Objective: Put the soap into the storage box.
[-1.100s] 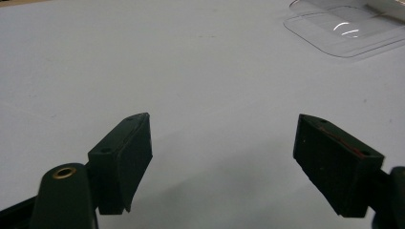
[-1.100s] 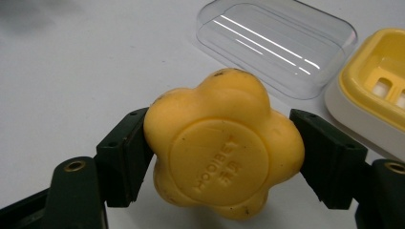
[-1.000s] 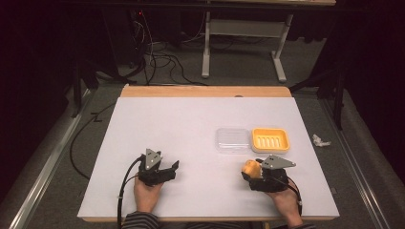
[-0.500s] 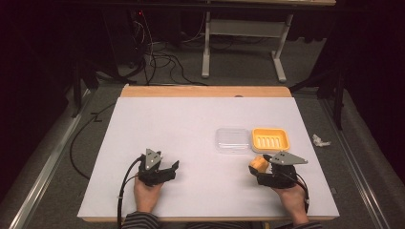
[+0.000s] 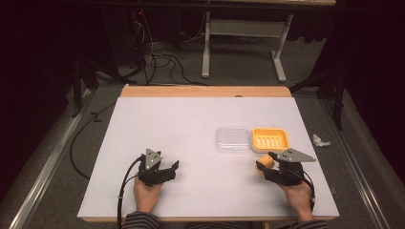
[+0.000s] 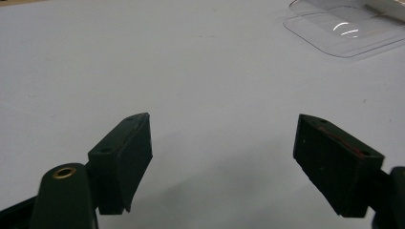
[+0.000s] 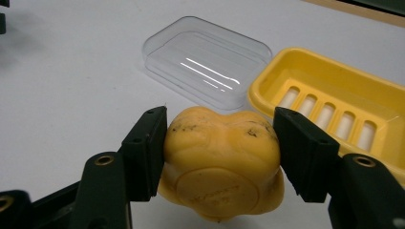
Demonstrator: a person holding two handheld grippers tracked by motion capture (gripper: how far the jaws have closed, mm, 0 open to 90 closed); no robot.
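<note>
A: What does the right hand-held gripper (image 7: 219,138) hold?

B: Its two black jaws are clamped on a yellow soap bar (image 7: 221,164), one jaw pressed against each side. The bar is lumpy, with dark smudges along its top edge and a round stamped mark on the face toward the camera. In the high view the right hand-held gripper (image 5: 267,167) sits near the front right of the white desk (image 5: 191,124), the soap bar (image 5: 264,163) showing at its tip, just in front of the dish.

A: What lies beyond the bar?

B: A yellow soap dish (image 7: 329,105) with a row of slots in its floor, lying open and upward. Just beside it, toward the desk's middle, lies a clear plastic lid (image 7: 205,59). In the high view the lid (image 5: 232,140) and the dish (image 5: 270,139) lie side by side, touching or nearly so.

A: And the left hand-held gripper (image 6: 222,164)?

B: Its jaws stand wide apart with nothing between them, just above the bare desk surface. In the high view the left hand-held gripper (image 5: 167,171) is at the front left, well apart from the dish and the lid, held in the person's left hand (image 5: 147,193).
</note>
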